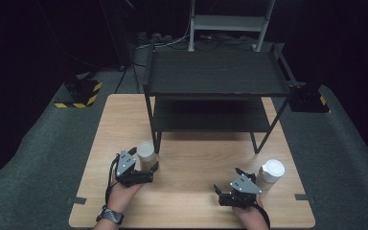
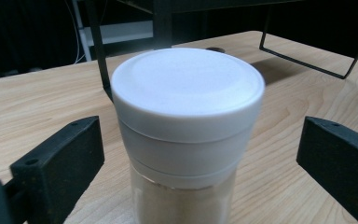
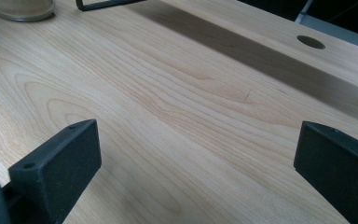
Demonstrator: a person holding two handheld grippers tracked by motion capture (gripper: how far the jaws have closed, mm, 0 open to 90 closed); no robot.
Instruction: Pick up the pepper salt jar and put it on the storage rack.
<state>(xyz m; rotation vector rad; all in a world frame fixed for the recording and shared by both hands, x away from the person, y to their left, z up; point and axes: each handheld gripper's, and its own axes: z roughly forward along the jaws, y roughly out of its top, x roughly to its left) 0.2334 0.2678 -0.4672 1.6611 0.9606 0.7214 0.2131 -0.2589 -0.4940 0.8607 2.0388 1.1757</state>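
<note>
A jar with a white lid (image 1: 145,152) (image 2: 186,88) and pale contents stands on the wooden table (image 1: 196,167) at the left. My left gripper (image 1: 144,159) (image 2: 191,154) is open, one jaw on each side of the jar with gaps to both. A second white-lidded jar (image 1: 271,171) stands at the right, just right of my right gripper (image 1: 227,179) (image 3: 191,158). That gripper is open over bare wood, angled toward the table's middle, with nothing between its jaws. The base of a jar (image 3: 18,7) shows at the top left of the right gripper view.
A black two-tier metal shelf rack (image 1: 215,79) stands on the far half of the table, its legs (image 1: 157,141) close behind the left jar. A round hole (image 3: 310,42) is cut in the tabletop. Grey floor surrounds the table.
</note>
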